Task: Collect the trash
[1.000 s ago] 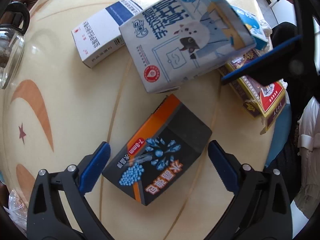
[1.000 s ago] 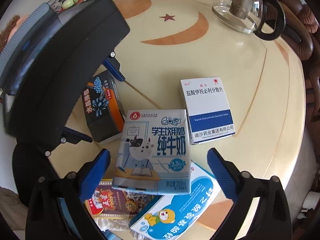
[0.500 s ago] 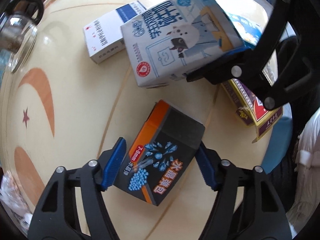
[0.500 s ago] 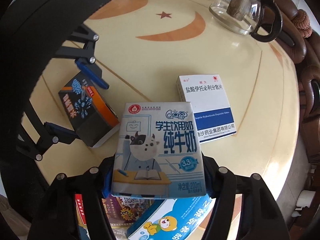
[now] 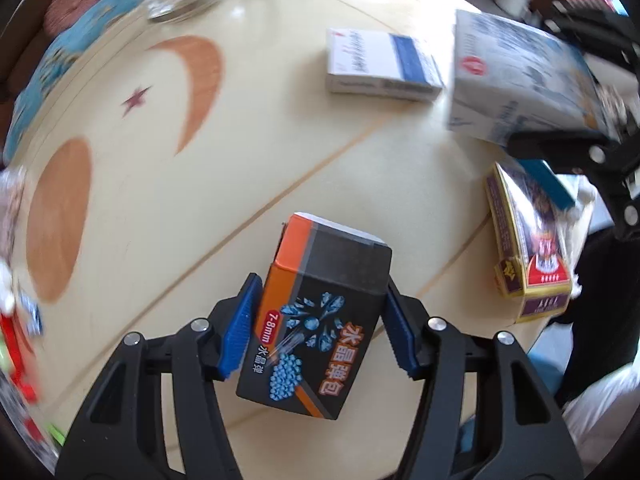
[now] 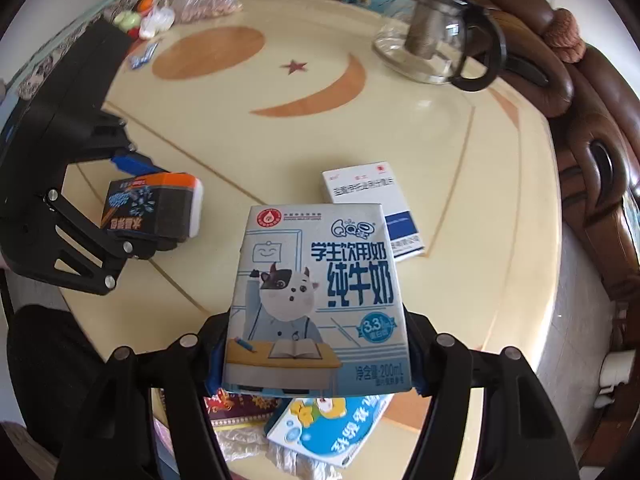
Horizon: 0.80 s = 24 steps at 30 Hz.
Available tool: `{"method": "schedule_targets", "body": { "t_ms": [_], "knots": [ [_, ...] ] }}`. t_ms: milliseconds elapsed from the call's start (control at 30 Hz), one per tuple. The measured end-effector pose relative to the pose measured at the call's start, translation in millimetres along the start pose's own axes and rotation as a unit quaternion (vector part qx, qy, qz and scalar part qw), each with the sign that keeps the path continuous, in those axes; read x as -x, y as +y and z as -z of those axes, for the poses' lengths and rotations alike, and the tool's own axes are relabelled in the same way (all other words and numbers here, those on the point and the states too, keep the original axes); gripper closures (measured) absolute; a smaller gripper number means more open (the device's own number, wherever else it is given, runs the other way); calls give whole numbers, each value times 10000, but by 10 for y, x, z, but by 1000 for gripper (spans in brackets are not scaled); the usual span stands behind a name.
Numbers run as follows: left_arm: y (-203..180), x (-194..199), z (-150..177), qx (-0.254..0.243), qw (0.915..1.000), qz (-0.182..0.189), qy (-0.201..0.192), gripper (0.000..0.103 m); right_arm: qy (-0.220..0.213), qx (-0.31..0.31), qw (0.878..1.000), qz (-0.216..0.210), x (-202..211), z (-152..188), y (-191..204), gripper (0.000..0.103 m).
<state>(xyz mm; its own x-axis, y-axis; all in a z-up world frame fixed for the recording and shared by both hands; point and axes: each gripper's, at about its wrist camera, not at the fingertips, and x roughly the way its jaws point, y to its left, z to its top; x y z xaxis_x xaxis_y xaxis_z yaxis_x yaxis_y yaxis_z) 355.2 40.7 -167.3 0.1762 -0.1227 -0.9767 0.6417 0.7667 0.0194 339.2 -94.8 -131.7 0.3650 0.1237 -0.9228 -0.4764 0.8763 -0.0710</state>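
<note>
Left gripper (image 5: 318,328) clamped on black-orange cardboard box (image 5: 320,316). Right gripper (image 6: 316,354) clamped on pale blue milk carton (image 6: 318,300), above round cream table (image 6: 440,128).

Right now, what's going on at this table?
Both tongs are loaded. The left tongs are shut on the black and orange box, and the right tongs are shut on the milk carton. A white and blue medicine box lies flat on the table, along with a red and gold packet near its edge. A glass teapot stands at the far side.
</note>
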Motion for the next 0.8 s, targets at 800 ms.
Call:
{"method": "schedule_targets", "body": {
  "t_ms": [800],
  "knots": [
    [-412,1300,320,829,9927,-401,-777,45,-923,-642,9936,62,1336,640,59,39]
  ]
}}
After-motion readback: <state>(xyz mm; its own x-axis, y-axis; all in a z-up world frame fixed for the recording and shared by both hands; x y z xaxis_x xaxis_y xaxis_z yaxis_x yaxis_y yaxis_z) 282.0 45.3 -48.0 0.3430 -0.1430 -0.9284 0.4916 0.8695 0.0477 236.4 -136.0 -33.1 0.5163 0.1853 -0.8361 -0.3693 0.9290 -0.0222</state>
